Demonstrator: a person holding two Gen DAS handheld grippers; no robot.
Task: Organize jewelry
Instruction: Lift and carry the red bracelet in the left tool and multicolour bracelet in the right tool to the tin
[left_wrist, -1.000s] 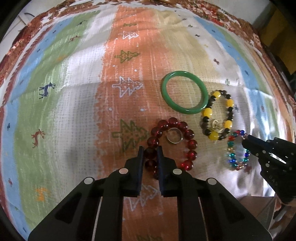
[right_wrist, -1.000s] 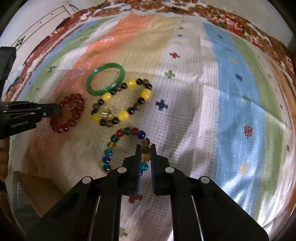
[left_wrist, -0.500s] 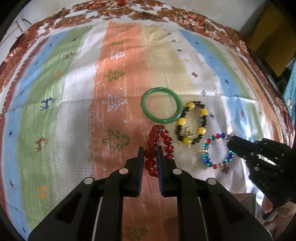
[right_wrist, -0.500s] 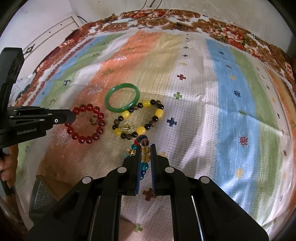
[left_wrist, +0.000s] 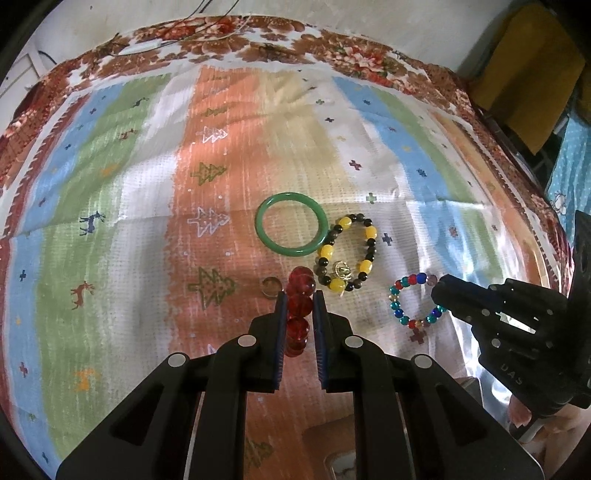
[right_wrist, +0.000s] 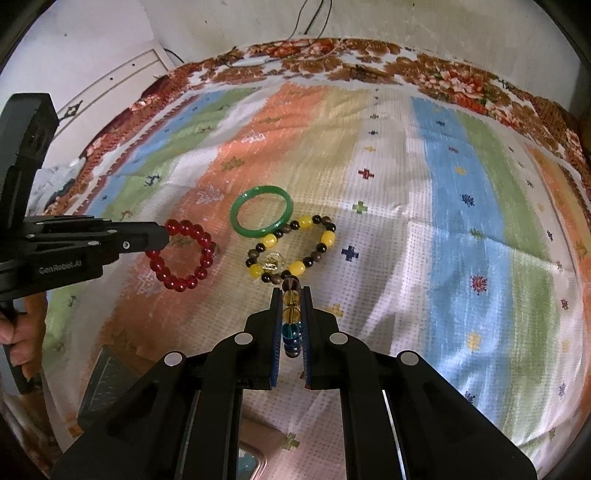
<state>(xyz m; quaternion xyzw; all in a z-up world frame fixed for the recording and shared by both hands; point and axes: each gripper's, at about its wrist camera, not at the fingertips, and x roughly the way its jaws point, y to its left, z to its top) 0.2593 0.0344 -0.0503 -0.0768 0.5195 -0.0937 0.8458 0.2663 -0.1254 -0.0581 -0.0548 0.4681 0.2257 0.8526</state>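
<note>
My left gripper (left_wrist: 299, 295) is shut on the red bead bracelet (left_wrist: 300, 306) and holds it lifted above the cloth; from the right wrist view the bracelet (right_wrist: 181, 254) hangs from its tip. My right gripper (right_wrist: 291, 291) is shut on the multicoloured bead bracelet (right_wrist: 290, 317), which also shows in the left wrist view (left_wrist: 410, 299). A green bangle (left_wrist: 291, 224) and a yellow-and-black bead bracelet (left_wrist: 345, 258) with a gold charm lie on the cloth. A small silver ring (left_wrist: 269, 287) lies left of the red beads.
A striped patterned tablecloth (left_wrist: 147, 221) covers the table, with a floral border at the far edge. A box corner (right_wrist: 251, 458) shows at the near edge under my right gripper. A white wall and cabinet stand beyond the table.
Both grippers have risen and pulled back, lifting their bracelets off the cloth. The silver ring that lay inside the red bracelet now lies alone on the cloth.
</note>
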